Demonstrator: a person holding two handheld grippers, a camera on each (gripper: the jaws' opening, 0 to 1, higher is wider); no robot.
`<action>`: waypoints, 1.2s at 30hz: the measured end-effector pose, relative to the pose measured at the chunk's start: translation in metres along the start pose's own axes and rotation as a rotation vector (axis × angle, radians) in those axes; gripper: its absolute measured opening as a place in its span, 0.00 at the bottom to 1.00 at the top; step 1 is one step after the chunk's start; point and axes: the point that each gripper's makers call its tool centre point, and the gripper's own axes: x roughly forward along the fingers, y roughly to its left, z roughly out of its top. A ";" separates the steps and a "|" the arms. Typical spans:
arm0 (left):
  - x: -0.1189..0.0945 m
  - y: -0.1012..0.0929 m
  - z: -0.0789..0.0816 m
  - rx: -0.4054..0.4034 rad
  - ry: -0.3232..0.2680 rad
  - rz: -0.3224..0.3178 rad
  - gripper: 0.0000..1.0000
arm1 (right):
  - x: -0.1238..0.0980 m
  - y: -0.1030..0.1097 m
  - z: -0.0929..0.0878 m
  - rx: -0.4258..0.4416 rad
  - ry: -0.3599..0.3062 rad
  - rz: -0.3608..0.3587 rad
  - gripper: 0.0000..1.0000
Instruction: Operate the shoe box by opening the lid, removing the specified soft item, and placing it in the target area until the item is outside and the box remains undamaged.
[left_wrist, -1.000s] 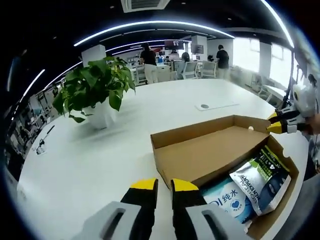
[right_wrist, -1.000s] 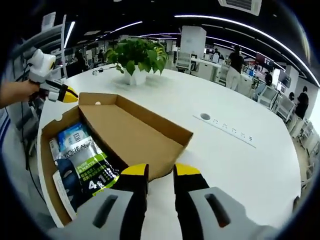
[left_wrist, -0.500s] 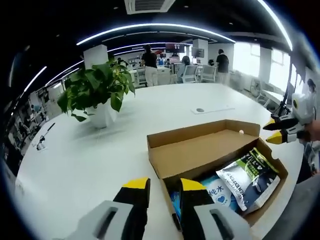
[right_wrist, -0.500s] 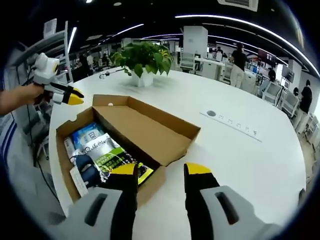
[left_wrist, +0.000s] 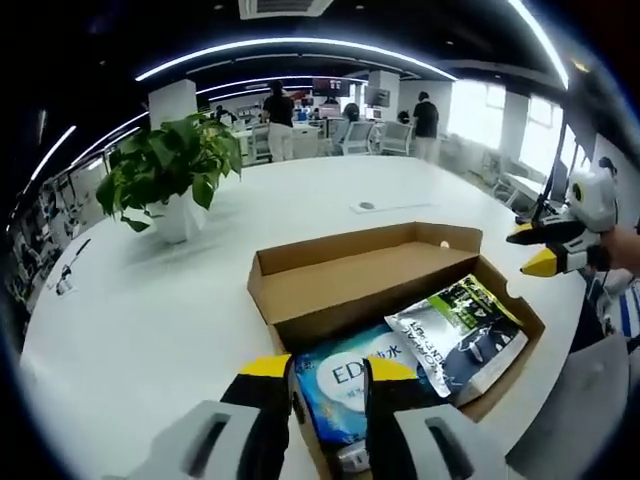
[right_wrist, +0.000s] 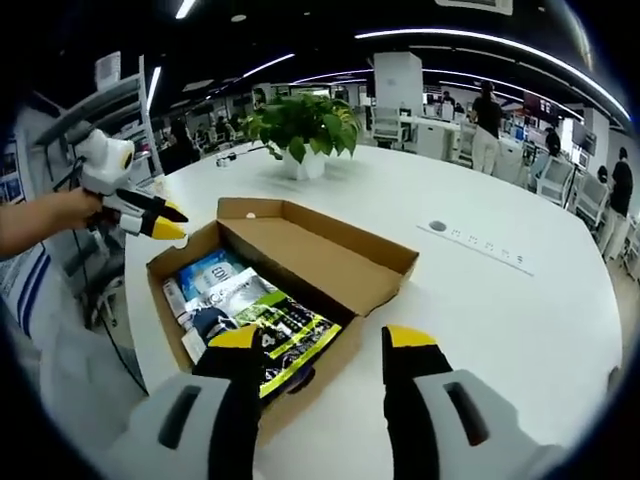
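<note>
An open cardboard shoe box (left_wrist: 365, 285) lies on the white table, its lid folded back. Inside lie a blue soft pack (left_wrist: 345, 385) and a green, black and white pouch (left_wrist: 455, 335). My left gripper (left_wrist: 330, 372) is open just before the box's near end, with the blue pack showing behind the gap. A hand holds my right gripper (left_wrist: 540, 250) open off the box's right end. In the right gripper view the box (right_wrist: 320, 262) holds the blue pack (right_wrist: 210, 275) and the pouch (right_wrist: 280, 330). My right gripper (right_wrist: 325, 340) stands wide open over its near corner. My left gripper (right_wrist: 160, 220) hovers beside the far end.
A potted green plant (left_wrist: 165, 165) (right_wrist: 305, 120) stands further back on the round white table (left_wrist: 150, 300) (right_wrist: 520, 320). A flat socket panel (left_wrist: 385, 207) (right_wrist: 480, 248) is set in the tabletop. The table edge runs close to the box. People and office chairs are far behind.
Both views have drawn back and risen, so more of the packs inside the box shows. The jaws of both grippers have spread wider.
</note>
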 end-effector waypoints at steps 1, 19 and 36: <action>0.001 -0.003 -0.002 0.002 0.005 -0.008 0.27 | -0.001 0.001 -0.001 -0.002 0.002 0.003 0.46; 0.016 -0.054 -0.036 0.010 0.106 -0.143 0.27 | -0.014 0.025 -0.016 -0.031 0.013 0.042 0.53; 0.031 -0.091 -0.054 -0.091 0.202 -0.301 0.25 | -0.022 0.038 -0.024 -0.044 0.000 0.072 0.54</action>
